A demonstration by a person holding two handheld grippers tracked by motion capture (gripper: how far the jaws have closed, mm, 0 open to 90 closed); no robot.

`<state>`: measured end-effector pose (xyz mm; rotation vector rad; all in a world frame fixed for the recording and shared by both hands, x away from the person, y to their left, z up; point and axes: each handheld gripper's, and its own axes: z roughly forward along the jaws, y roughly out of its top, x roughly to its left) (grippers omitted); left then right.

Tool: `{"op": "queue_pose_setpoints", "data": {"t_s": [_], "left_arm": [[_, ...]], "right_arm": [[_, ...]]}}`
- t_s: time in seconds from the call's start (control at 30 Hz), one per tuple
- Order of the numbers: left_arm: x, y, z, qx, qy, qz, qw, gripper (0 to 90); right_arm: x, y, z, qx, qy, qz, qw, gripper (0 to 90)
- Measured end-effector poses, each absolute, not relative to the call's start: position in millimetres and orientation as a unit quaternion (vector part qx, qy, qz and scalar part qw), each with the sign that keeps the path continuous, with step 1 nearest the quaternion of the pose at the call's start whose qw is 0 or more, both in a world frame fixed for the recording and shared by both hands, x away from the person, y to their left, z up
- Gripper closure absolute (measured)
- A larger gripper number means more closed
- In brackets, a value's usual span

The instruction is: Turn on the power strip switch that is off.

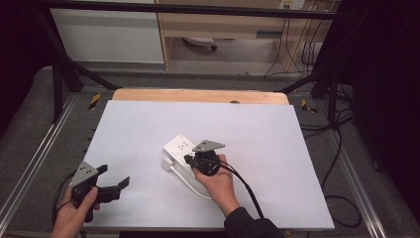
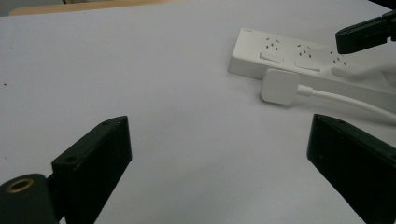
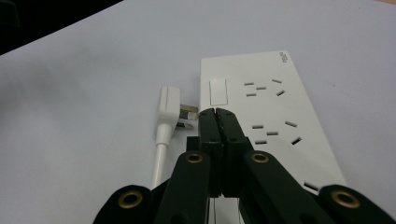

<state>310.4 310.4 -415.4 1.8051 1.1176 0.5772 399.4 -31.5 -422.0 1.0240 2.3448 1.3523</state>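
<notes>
In the high view, the right hand-held gripper [image 1: 190, 159] covers part of the white power strip [image 1: 179, 147]. The strip's near end runs off the bottom edge in the right gripper view. The printed mark at its far corner is too small to read.

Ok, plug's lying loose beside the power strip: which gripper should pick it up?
Left, probably. The left gripper is open and aimed at the plug; the right gripper is shut over the power strip.
</notes>
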Motion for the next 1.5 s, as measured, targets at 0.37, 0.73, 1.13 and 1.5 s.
{"op": "queue_pose_setpoints", "data": {"t_s": [0.37, 0.73, 1.13, 1.5], "left_arm": [[310.4, 309.7, -415.8, 0.736, 0.450, 0.234, 0.448, 6.7], [310.6, 309.2, -416.6, 0.738, 0.450, 0.234, 0.445, 6.7], [310.3, 308.4, -417.0, 0.741, 0.450, 0.232, 0.441, 6.6], [310.7, 308.6, -417.1, 0.742, 0.449, 0.232, 0.440, 6.7]], "right_arm": [[398.7, -30.9, -423.1, 0.349, 0.804, 0.465, 0.125, 90.0], [397.9, -29.4, -425.6, 0.349, 0.807, 0.460, 0.125, 90.0], [400.4, -30.5, -432.9, 0.360, 0.806, 0.454, 0.123, 90.0], [411.5, -21.5, -439.4, 0.370, 0.808, 0.442, 0.120, 90.0]]}}
